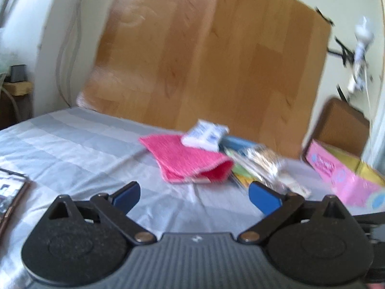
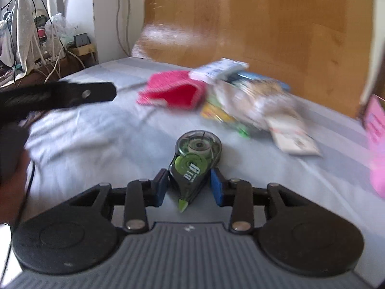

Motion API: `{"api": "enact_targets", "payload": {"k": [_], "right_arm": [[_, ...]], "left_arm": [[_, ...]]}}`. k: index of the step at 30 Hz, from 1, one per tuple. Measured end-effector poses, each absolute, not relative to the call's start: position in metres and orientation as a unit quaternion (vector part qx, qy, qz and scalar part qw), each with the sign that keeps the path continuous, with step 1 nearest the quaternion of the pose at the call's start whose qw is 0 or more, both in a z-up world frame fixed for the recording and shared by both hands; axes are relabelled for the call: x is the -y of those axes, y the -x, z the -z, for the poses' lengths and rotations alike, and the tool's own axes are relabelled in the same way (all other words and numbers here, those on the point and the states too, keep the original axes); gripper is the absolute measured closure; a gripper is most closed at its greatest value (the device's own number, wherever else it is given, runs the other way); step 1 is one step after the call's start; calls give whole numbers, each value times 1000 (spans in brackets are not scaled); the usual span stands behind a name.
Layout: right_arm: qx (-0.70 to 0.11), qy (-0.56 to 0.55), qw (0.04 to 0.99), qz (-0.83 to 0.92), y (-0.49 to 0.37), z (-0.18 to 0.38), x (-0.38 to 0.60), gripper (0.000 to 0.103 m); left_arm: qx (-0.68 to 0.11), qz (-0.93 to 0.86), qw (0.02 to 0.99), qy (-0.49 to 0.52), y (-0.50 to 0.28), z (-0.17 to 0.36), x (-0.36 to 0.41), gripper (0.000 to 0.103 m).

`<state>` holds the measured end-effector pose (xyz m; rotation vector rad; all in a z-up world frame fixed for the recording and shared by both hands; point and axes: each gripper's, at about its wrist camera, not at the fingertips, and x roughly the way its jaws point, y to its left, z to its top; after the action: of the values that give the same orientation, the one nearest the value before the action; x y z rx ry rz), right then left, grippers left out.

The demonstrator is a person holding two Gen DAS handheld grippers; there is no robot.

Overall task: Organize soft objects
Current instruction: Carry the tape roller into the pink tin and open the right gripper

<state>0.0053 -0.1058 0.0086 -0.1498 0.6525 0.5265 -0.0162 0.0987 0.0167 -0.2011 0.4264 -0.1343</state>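
1. My right gripper point(image 2: 187, 187) had its blue pads on either side of the tape roller point(image 2: 195, 163). The left pad looked to touch the casing and the right pad sat just beside it. I judged the grip as closed on it, though motion blur left the right contact uncertain.
2. The roller lay with its green tip pointing back toward my palm and its round end facing the pile, above the bed sheet point(image 2: 96, 132) near the bed's near edge.
3. My left gripper point(image 1: 195, 195) stood with fingers wide apart and nothing between them, over bare sheet short of the pink cloth point(image 1: 190, 161).
4. The cloth lay mid-bed toward the headboard point(image 1: 216, 60), with a white tissue pack point(image 1: 204, 134) on its far corner and crinkly packets point(image 1: 259, 163) touching its right side.
5. A pink box point(image 1: 341, 173) stood open at the bed's right edge; I judged it the likely bin.
6. Advice for the step: I should have squared both pads on the flat sides of the casing before lifting, since its tapered body could slip forward.
7. I should have carried it low and level, clear of the left gripper's arm crossing at left.
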Motion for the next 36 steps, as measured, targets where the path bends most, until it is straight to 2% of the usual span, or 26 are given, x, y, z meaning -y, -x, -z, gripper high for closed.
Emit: {"api": "enact_targets", "payload": {"k": [3,8,11,14,15,17,19,20,21,22,27,32,36], "right_arm": [[-313,71,918,-234,19,-9,132,62],[-302,69,932,-186,36,-8,169,62],[-308,55,933,-177,36,-3,185,60],[-308,40,934,-178,40,0,194,61],[-305,40,934,-181,41,1,195,65],[-299,38,935,-188,42,3,196,65],[-294,21,936,-191,43,5,201,65],[-290,11,938,-192,43,5,204,65],[-282,1,940,-194,44,4,208,66],[-274,-5,942,-195,45,3,211,66],[-218,-1,962,-163,42,-12,228,66],[-143,15,985,-96,22,-47,265,66],[-129,1,991,-46,-14,-62,308,66]], "left_arm": [[-243,93,962,86,11,-16,-85,3],[-311,186,918,165,6,-19,-47,3],[-340,234,899,148,5,-27,-9,5],[-383,264,875,134,-1,-27,23,13],[-394,274,867,137,-4,-25,31,19],[-424,293,845,143,-10,-19,46,27],[-449,293,832,141,-18,-9,59,39],[-442,292,837,138,-16,-8,63,41],[-441,294,838,133,-18,-10,68,50],[-444,303,832,140,-21,-11,72,55],[-405,343,838,132,-33,-45,103,55],[-341,390,850,96,-66,-88,171,56],[-324,401,853,80,-102,-93,226,55]]}}
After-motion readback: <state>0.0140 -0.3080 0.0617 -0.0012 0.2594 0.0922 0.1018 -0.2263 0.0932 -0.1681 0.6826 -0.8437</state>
